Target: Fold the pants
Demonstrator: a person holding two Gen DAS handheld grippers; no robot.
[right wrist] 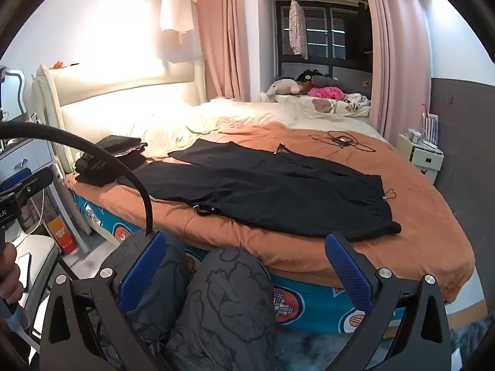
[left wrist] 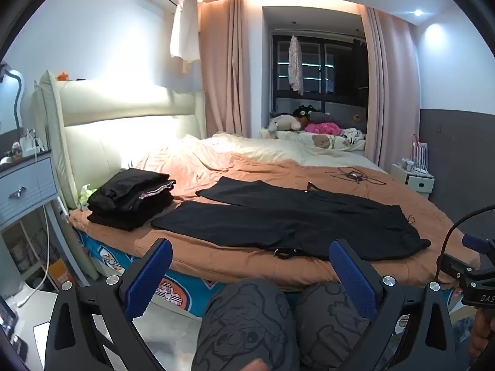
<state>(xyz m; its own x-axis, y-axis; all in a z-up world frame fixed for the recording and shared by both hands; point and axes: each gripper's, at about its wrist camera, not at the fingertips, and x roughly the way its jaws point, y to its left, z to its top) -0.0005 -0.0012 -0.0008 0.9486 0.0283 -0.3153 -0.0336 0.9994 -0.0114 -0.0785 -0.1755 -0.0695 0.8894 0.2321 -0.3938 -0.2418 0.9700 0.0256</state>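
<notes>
The pants are matt black cloth, lying smooth and flat on a soft orange cloth bed cover, and the folded stack at the near left is the same dull black fabric with one patterned edge. Each hand-held gripper, left and right, has a matt black plastic frame, bright metal screw heads and blue pads with a fine rough texture. The headboard at the far left looks like smooth, slightly glossy cream leather, and the curtains are pink cloth.

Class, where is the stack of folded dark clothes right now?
In both views, the stack sits on the bed's left near corner by the headboard, left of the spread pants.
</notes>
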